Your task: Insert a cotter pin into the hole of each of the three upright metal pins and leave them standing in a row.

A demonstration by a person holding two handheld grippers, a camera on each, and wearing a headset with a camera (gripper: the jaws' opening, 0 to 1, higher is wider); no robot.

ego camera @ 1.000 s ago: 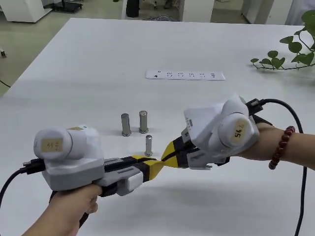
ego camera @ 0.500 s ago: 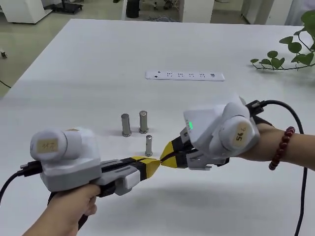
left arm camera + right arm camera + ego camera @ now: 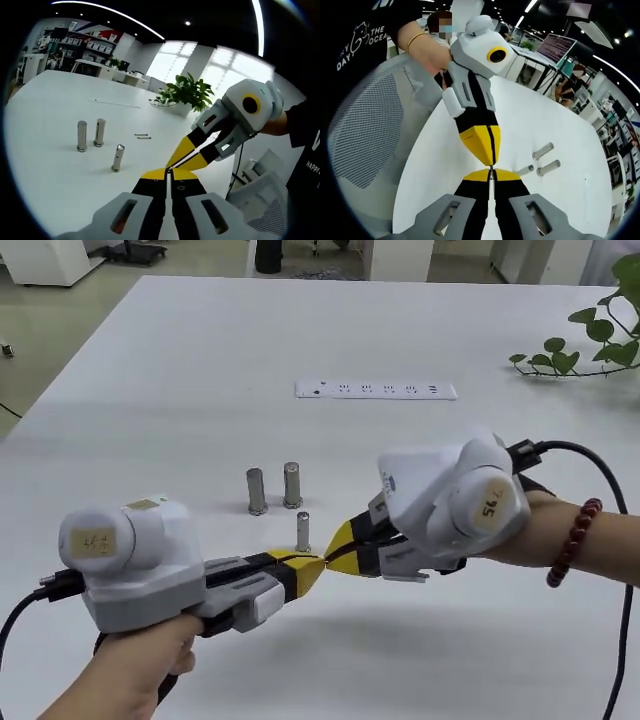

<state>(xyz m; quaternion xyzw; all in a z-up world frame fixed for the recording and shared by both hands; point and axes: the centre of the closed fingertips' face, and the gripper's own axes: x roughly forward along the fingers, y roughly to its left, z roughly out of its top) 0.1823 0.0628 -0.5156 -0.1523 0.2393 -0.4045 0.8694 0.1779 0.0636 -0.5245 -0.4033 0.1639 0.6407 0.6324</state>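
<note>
- the left tongs (image 3: 314,566) come in from the low left of the head view, held in a hand (image 3: 130,670).
- the right tongs (image 3: 336,556) come in from the right, held in a hand with a bead bracelet (image 3: 568,542) on the wrist.
- the yellow tips of the two tongs meet point to point, a bit above the white tabletop (image 3: 150,390).
- the left tongs are pressed together, with just a thin line between the two halves.
- the right tongs are pressed together too.
- something tiny may sit where the tips meet, but it is too small to tell.
- three metal pins (image 3: 291,486) stand upright on the tabletop.
- two of them stand side by side, close but not touching.
- the third one stands alone, nearer to the person and just behind the tips of the tongs in the head view.
- in the left gripper view, two thin cotter pins (image 3: 141,135) lie flat on the tabletop, past the metal pins and apart from them.
- a white power strip (image 3: 375,391) lies farther back on the tabletop, well apart from the metal pins.
- a green plant (image 3: 590,345) reaches over the far right edge of the tabletop.
- a black cable (image 3: 600,500) loops out from the back of the right tongs.
- in the right gripper view, a grey mesh chair (image 3: 365,130) is beside the tabletop.
</note>
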